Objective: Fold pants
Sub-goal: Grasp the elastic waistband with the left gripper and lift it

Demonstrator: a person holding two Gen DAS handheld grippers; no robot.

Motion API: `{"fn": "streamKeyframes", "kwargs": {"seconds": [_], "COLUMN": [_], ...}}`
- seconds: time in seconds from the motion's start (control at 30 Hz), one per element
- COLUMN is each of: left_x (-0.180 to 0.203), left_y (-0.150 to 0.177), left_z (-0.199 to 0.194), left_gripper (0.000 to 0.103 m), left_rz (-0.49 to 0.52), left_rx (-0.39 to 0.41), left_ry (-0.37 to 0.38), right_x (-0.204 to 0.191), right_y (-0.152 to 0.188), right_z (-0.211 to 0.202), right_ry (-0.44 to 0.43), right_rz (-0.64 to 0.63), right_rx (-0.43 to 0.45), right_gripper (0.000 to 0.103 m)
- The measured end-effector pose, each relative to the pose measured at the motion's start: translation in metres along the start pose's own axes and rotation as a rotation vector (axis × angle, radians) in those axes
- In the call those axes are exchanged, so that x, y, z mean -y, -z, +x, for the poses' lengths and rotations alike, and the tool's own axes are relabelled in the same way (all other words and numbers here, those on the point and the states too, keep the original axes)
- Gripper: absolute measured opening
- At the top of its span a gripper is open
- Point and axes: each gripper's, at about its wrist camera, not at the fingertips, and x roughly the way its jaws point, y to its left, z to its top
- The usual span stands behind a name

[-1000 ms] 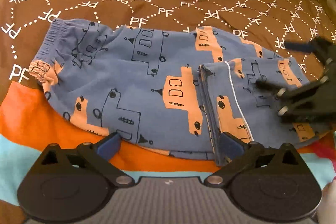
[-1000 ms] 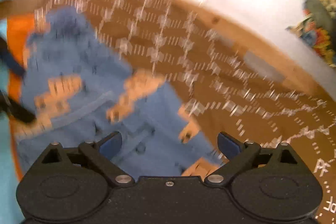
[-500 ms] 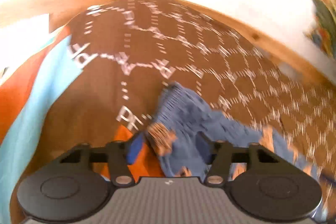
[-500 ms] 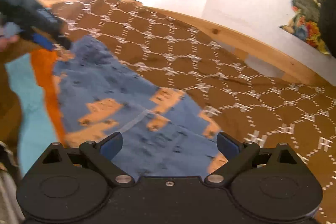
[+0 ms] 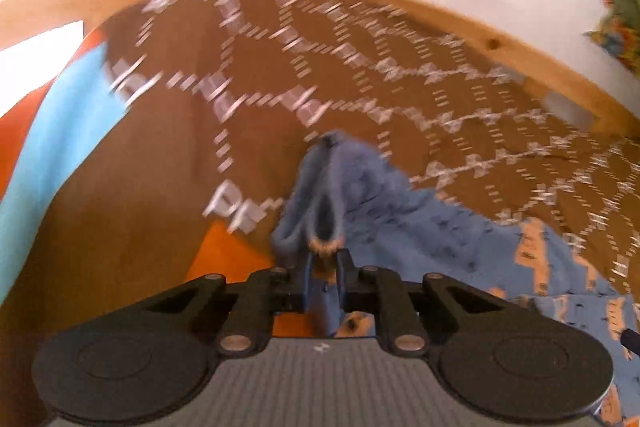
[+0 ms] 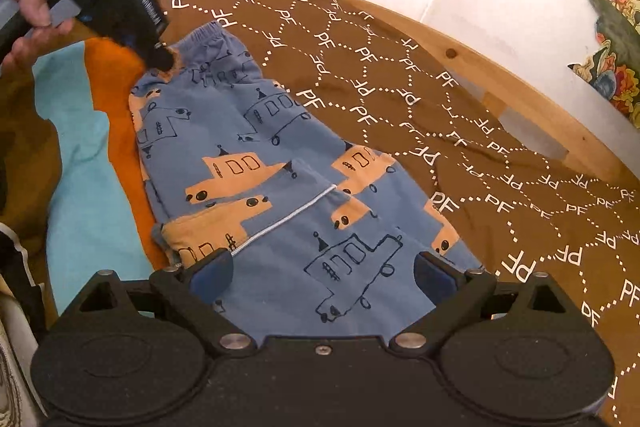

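Directly under the right gripper (image 6: pixel 323 273), whose blue pads stand wide apart and grip nothing, lies the near end of the pants (image 6: pixel 280 195). The cloth fills the gap between the pads, though whether they touch it cannot be told. A leg hem with a white seam is already folded up across this end. From here the pants' long axis runs forward and to the left, ending at the elastic waistband (image 6: pixel 204 37). At that far end the left gripper (image 5: pixel 323 273) is clenched on the waistband's nearer corner, the pads pressed close with a bunched ridge of blue fabric rising just ahead of them. So the left claw has the far end, the right hovers released over the near one. The next fold probably means carrying the waistband along that axis toward the right gripper, over the brown bedspread (image 6: pixel 400 75).
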Motion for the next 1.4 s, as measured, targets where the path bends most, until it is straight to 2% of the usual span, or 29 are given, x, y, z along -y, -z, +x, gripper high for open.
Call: {"fn": "streamKeyframes", "kwargs": {"seconds": [0.03, 0.13, 0.23, 0.43, 0.63, 0.8, 0.97, 1.03, 1.2, 1.4], "left_x": [-0.007, -0.027, -0.03, -0.034, -0.043, -0.061, -0.059, -0.059, -0.059, -0.052], "left_y": [0.0, 0.001, 0.003, 0.004, 0.002, 0.002, 0.001, 0.001, -0.001, -0.003], "left_z": [0.001, 0.002, 0.005, 0.011, 0.008, 0.013, 0.015, 0.016, 0.018, 0.016], "left_gripper": [0.027, 0.033, 0.039, 0.044, 0.045, 0.042, 0.036, 0.026, 0.021, 0.018], "left_rz": [-0.045, -0.166, -0.187, -0.227, -0.269, -0.41, -0.391, -0.393, -0.412, -0.361], "left_rx": [-0.017, -0.032, -0.028, -0.012, 0.02, 0.024, 0.017, 0.009, 0.003, 0.016], "left_ry": [-0.011, 0.035, 0.053, 0.075, 0.104, 0.157, 0.141, 0.137, 0.144, 0.129], "right_x": [-0.001, -0.002, -0.001, -0.001, -0.003, -0.004, -0.003, -0.003, -0.003, -0.004], "right_y": [0.0, 0.0, 0.001, 0.002, 0.002, 0.003, 0.003, 0.003, 0.004, 0.004], "right_z": [0.0, 0.001, 0.001, 0.002, 0.003, 0.003, 0.003, 0.003, 0.004, 0.003], "right_ry": [0.003, 0.008, 0.008, 0.014, 0.024, 0.028, 0.029, 0.03, 0.032, 0.049], "right_rz": [-0.003, -0.008, -0.008, -0.007, -0.01, -0.013, -0.009, -0.008, -0.008, -0.016], "right_rx": [-0.001, -0.003, -0.004, -0.003, -0.003, -0.002, -0.003, -0.004, -0.004, 0.007], "right_gripper": [0.098, 0.098, 0.098, 0.099, 0.1, 0.1, 0.1, 0.1, 0.1, 0.101]}}
